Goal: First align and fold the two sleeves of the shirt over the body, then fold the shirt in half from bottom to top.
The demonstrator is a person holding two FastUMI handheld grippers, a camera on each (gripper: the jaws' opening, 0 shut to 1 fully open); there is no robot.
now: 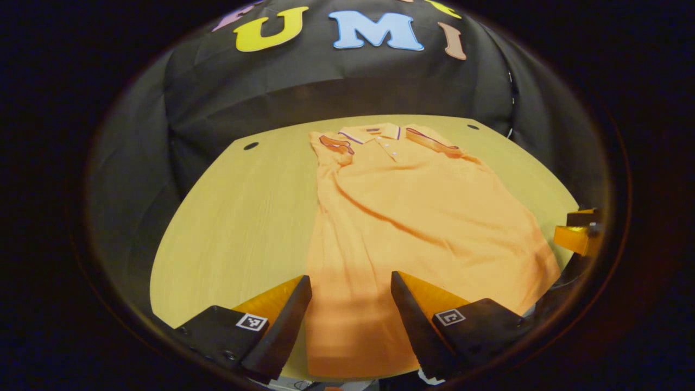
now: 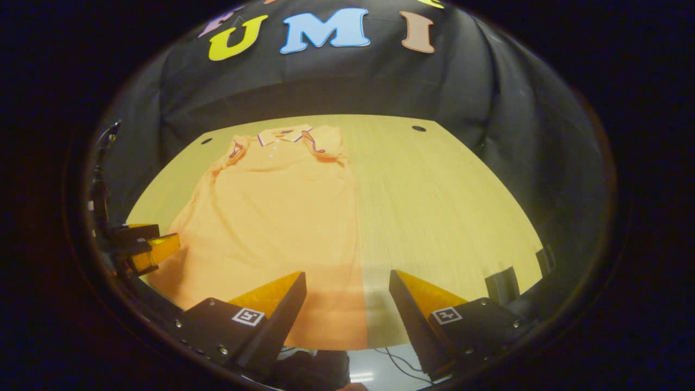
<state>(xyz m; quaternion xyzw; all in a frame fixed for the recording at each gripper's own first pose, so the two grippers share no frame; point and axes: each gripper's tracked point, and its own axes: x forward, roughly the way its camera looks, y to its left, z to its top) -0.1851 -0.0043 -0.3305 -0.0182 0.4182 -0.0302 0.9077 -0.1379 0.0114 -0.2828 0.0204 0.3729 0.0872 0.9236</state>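
An orange polo shirt [image 1: 418, 217] lies flat on the wooden table [image 1: 239, 217], collar at the far end, both short sleeves folded in over the chest. My left gripper [image 1: 351, 304] hovers open above the shirt's bottom hem, left of its middle, nothing between its fingers. In the right gripper view the same shirt [image 2: 277, 217] lies to the left, and my right gripper [image 2: 347, 301] stands open over the hem's right corner and the bare table beside it. The other gripper [image 2: 146, 247] shows at the left edge; in the left gripper view the other gripper [image 1: 581, 231] shows at the right edge.
Black cloth walls close in the table [image 2: 445, 217] at the back and sides. Small dark holes [image 1: 251, 145] mark the table's far corners. Two dark clips [image 2: 502, 285] sit on the table's right front edge. Cables run on the floor below the near edge.
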